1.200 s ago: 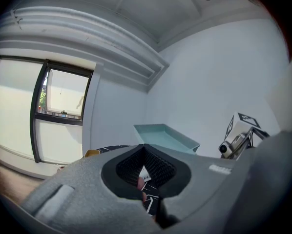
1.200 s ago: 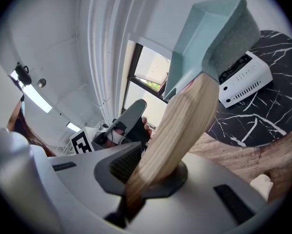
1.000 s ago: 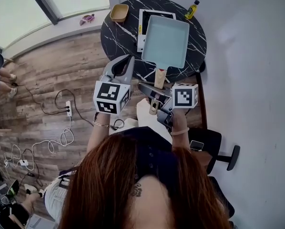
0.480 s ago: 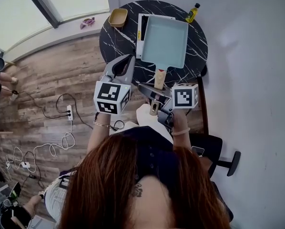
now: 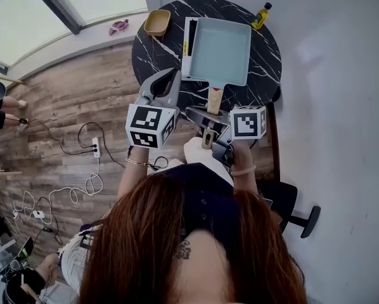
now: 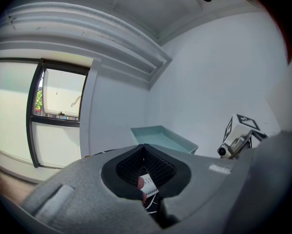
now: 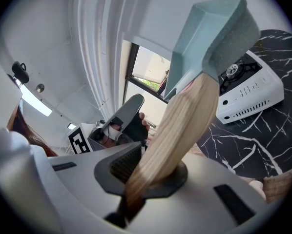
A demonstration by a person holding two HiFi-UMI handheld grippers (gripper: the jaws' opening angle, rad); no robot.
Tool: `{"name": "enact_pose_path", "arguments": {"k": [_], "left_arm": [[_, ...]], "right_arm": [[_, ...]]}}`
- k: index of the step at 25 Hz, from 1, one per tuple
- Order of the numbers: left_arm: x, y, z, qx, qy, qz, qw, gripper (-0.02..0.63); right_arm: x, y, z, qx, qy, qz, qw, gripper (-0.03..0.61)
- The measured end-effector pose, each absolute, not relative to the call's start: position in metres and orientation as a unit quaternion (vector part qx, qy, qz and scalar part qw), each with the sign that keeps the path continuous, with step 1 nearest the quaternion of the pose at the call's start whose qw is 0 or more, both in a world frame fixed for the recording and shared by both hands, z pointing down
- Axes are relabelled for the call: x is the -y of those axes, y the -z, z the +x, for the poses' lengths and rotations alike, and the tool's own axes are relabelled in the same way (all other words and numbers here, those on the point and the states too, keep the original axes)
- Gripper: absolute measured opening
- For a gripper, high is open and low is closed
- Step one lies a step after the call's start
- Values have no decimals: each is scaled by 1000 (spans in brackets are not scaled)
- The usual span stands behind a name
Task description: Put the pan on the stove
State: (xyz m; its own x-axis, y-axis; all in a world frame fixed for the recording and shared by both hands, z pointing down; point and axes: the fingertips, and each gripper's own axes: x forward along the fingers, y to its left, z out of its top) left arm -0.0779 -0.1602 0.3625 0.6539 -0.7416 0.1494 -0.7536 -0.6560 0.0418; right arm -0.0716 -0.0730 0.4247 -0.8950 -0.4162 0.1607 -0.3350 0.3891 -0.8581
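Note:
A light-blue square pan (image 5: 218,50) with a wooden handle (image 5: 213,100) hangs over the white stove (image 5: 187,40) on the round black marble table (image 5: 156,54). My right gripper (image 5: 208,124) is shut on that handle near its end. In the right gripper view the handle (image 7: 185,126) runs up from my right gripper (image 7: 151,172) to the pan (image 7: 212,38), which is tilted above the stove (image 7: 251,89). My left gripper (image 5: 172,76) hovers over the table's left side, beside the pan, shut and holding nothing. In its own view my left gripper (image 6: 146,152) points at the wall, with the pan (image 6: 163,138) beyond.
A yellow bowl (image 5: 158,21) sits at the table's far left edge and an oil bottle (image 5: 260,15) at its far right. A white wall runs close along the right. A black chair (image 5: 291,204) stands behind the person. Cables (image 5: 82,182) lie on the wooden floor.
The pan has shifted a little farther over the stove, so less of the stove shows beyond it. Both grippers keep their hold and place.

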Motion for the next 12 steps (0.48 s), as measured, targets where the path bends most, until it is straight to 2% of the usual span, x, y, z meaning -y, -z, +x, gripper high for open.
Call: {"name": "enact_pose_path", "arguments": {"k": [12], "left_arm": [[189, -361, -65, 429, -61, 900, 53, 12]], "right_arm": [[99, -429, -54, -831, 512, -215, 31, 32]]}}
